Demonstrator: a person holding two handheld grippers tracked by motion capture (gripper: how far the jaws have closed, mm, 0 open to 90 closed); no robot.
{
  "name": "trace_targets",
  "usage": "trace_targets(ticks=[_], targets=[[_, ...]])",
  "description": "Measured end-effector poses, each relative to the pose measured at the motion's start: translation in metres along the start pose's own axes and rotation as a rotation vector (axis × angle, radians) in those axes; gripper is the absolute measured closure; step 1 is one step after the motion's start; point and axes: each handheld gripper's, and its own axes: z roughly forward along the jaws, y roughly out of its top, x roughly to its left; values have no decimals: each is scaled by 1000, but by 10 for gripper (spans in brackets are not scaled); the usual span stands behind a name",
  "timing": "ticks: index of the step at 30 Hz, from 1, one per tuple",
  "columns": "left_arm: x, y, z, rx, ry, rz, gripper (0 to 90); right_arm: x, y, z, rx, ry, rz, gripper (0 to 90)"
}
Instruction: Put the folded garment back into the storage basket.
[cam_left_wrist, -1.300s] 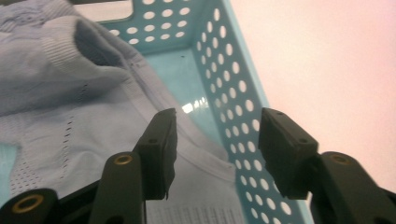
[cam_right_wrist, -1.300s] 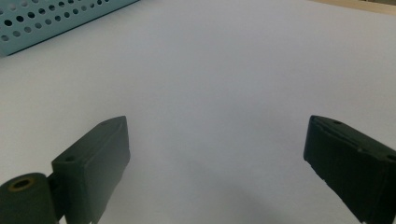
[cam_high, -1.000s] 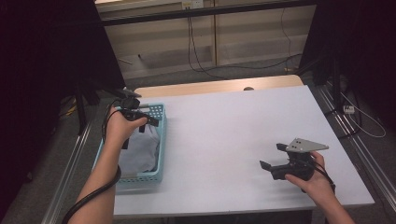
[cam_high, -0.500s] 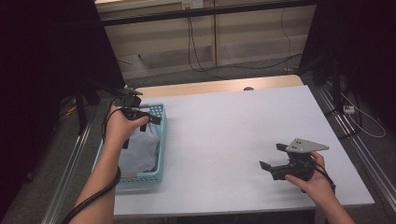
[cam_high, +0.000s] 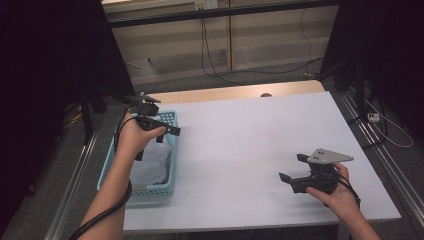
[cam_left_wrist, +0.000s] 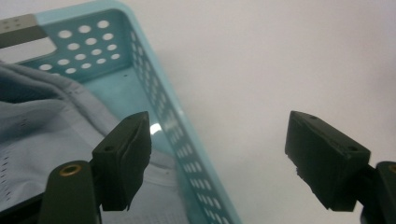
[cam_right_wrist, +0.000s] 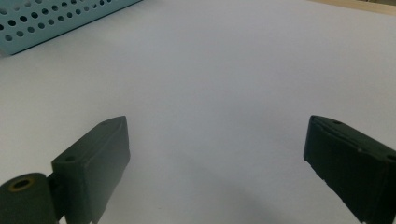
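left gripper (cam_high: 165, 131) above a blue basket (cam_high: 169, 187) holding grey cloth (cam_high: 152, 170), jaws just opening, nothing between them; right gripper (cam_high: 292, 170) wide open over the table (cam_high: 240, 140).

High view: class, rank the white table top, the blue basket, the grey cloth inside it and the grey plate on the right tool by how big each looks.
1. White table top
2. Blue basket
3. Grey cloth, partly hidden by the forearm
4. Grey plate

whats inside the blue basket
A pale grey cloth lies bunched in the basket, with some bare floor at the far end. Whatever is under the cloth is covered.
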Motion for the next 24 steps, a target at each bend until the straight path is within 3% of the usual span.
trace_targets(ticks=[13, 24], targets=[[-36, 3, 10, 17, -77, 103, 214, -2, -1, -2, -1, 0, 6, 72], [-55, -1, 18, 37, -120, 169, 205, -3, -2, -2, 7, 8, 10, 72]])
